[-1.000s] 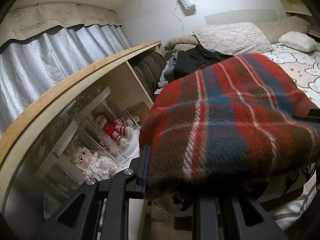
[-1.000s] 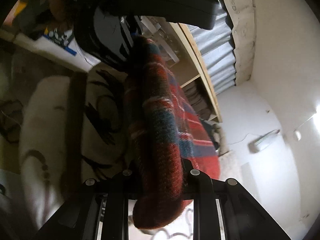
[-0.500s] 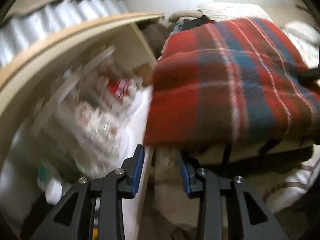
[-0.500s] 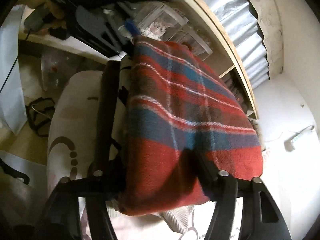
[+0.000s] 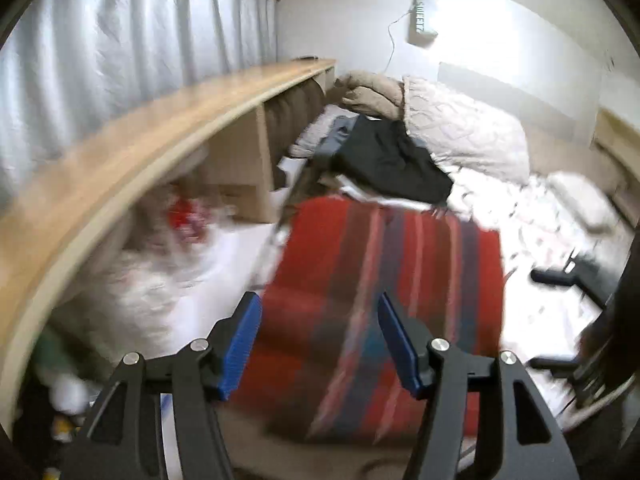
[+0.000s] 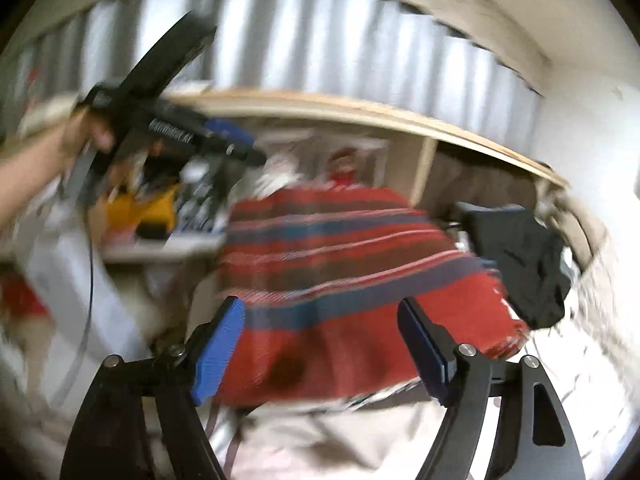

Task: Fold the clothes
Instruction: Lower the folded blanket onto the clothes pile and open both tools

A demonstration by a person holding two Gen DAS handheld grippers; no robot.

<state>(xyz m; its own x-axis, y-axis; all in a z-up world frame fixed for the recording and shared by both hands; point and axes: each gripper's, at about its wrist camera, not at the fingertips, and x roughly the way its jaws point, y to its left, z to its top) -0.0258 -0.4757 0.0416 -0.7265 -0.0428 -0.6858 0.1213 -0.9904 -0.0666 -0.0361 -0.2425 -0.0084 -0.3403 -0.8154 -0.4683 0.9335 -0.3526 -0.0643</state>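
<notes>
Plaid garment [image 5: 384, 304] folded on bed [image 5: 540, 312]; left tongs [image 5: 320, 340], right tongs [image 6: 320, 344] gaping, empty; careless regrasp could undo fold

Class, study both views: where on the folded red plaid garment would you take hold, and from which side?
Grip the near edge of the red plaid garment, approaching from the foot of the bed. It lies flat and folded, that edge faces both open hand-held grippers, and the black clothes crowd its far edge.

Heavy motion blur in both views, fisheye-bent edges, bright glare on the wall [image 5: 500, 32] at upper right
</notes>
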